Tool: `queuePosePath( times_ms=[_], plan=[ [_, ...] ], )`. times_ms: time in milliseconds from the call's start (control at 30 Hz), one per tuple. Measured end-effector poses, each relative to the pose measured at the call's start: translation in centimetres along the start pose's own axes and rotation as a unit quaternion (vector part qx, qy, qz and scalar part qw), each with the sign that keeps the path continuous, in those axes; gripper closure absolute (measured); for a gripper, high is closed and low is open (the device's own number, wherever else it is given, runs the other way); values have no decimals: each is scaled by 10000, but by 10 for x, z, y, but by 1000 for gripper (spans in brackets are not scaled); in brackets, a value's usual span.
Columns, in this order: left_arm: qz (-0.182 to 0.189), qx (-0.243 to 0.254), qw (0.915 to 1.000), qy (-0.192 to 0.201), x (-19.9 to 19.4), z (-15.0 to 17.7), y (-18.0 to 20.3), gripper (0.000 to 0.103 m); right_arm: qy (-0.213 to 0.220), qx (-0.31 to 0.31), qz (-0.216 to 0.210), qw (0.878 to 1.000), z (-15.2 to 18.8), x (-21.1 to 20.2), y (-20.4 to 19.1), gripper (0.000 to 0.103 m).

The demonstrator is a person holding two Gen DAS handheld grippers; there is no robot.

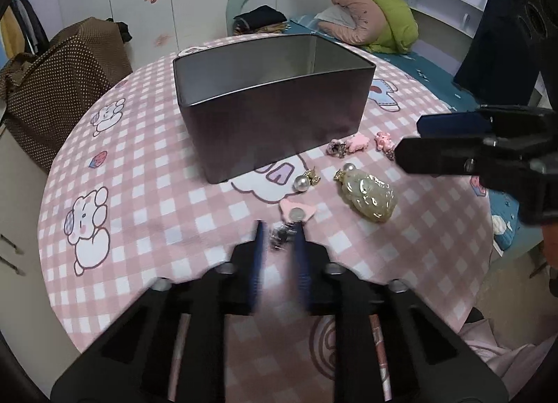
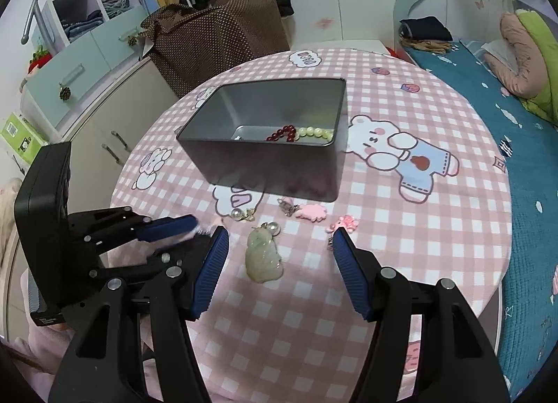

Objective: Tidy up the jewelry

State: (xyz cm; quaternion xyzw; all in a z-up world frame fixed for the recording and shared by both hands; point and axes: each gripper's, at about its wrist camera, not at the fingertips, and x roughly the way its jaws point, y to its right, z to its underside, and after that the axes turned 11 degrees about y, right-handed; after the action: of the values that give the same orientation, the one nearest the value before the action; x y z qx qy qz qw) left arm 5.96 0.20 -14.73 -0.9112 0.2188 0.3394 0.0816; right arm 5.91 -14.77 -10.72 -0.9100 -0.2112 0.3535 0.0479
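Note:
A grey metal tin (image 1: 272, 113) stands open on the pink checked tablecloth; in the right wrist view the tin (image 2: 268, 166) holds a red bead bracelet (image 2: 280, 134) and a pale bead bracelet (image 2: 315, 132). Loose pieces lie in front of it: a jade pendant (image 1: 369, 195) (image 2: 262, 256), a pearl earring (image 1: 303, 181), pink charms (image 1: 359, 142). My left gripper (image 1: 279, 234) has its blue pads close around a small dark silver piece (image 1: 279, 237), blurred. My right gripper (image 2: 279, 246) is open above the jade pendant.
The round table (image 2: 436, 228) ends near a bed with a blue cover (image 2: 505, 131) on the right. A brown dotted bag (image 2: 216, 40) and a cabinet (image 2: 104, 117) stand behind on the left.

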Motion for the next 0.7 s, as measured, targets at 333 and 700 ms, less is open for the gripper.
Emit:
queuePosePath(
  times_ms=[333, 700],
  plan=[
    [99, -510, 9986, 119, -10, -1, -23, 89, -16, -434, -276, 9987, 1, 7, -22, 49],
    [152, -1001, 9938, 448, -25, -17, -45, 89, -139, -874, -277, 9957, -7, 34, -41, 63]
  ],
)
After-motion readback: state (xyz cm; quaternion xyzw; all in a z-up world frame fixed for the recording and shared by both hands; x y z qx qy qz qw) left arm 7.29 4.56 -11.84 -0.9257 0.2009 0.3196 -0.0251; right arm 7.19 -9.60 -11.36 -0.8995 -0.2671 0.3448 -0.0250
